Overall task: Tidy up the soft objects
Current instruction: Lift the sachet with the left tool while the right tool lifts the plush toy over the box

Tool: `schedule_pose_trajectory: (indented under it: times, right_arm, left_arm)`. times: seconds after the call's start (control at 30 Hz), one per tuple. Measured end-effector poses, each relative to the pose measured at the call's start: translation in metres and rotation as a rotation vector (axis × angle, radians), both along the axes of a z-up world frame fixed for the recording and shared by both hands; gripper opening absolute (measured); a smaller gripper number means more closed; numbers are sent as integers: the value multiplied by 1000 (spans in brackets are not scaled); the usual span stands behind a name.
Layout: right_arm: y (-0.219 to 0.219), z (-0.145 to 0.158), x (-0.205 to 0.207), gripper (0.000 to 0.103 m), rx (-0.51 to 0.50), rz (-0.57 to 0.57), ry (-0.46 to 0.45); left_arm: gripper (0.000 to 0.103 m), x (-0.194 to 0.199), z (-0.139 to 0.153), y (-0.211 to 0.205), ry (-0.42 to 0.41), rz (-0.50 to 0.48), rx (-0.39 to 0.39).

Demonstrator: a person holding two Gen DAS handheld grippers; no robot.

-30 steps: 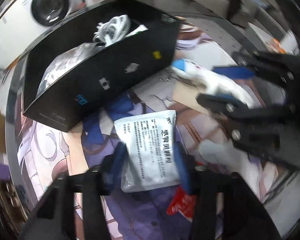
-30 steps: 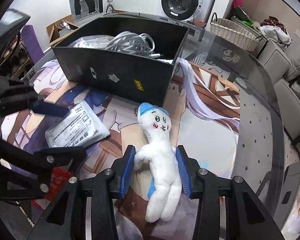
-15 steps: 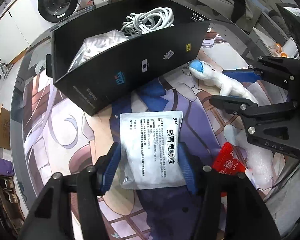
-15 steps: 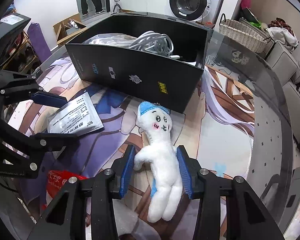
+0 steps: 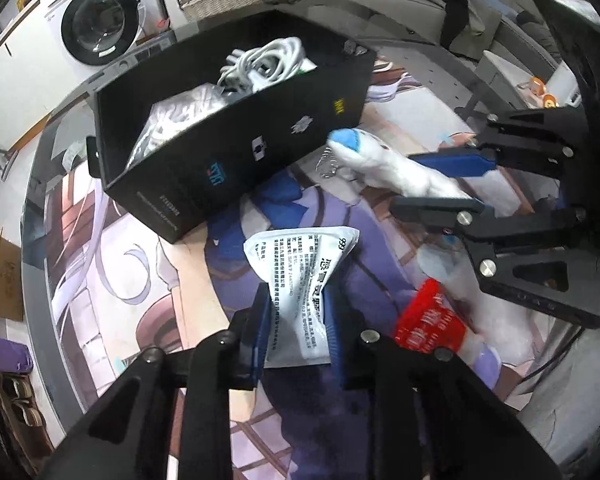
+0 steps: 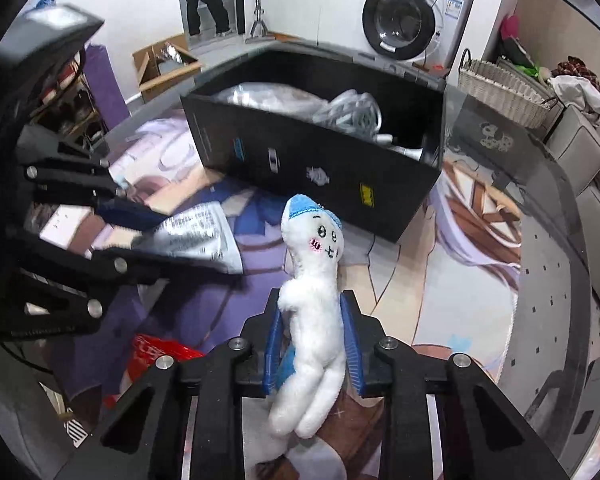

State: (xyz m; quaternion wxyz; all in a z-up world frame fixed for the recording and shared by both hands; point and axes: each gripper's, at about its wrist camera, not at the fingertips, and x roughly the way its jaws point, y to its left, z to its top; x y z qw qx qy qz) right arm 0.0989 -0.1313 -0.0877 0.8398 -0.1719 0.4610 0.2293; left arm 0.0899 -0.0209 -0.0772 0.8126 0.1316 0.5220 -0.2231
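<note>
Your left gripper (image 5: 296, 312), at the bottom centre of its own view, is clamped on the white printed sachet (image 5: 304, 280), whose lower half is pinched narrow between the blue pads while its top fans out above them toward mid-frame. Your right gripper (image 6: 314, 344), at the bottom centre of its view, has its jaws closing on the white plush doll (image 6: 312, 308); the pads press its waist, its blue-capped head points up toward the middle of the frame and its legs hang below the fingers. The black box (image 5: 236, 152) fills the upper centre of the left view, with a coiled white cable (image 5: 268, 60) and clear plastic bags (image 5: 172, 120) inside. A red packet (image 5: 428, 320) lies on the printed mat (image 5: 140, 264) at the lower right of that view, beside the sachet.
</note>
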Motion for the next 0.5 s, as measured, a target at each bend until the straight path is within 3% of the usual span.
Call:
schedule_pose_trajectory:
  times: [0.17,0.33,0.5]
  right_arm:
    - [0,21,-10,27,71,-9,-61]
    - [3,48,-22,27,146,-12,-187]
    - [-3,76,-34,27,252,-47,-321]
  left_arm:
    - [23,-13,29,8,-88,0,-57]
    - [23,-26,65,17,-262,6,-146]
    - [23,-27,92,40,-441,98,-219]
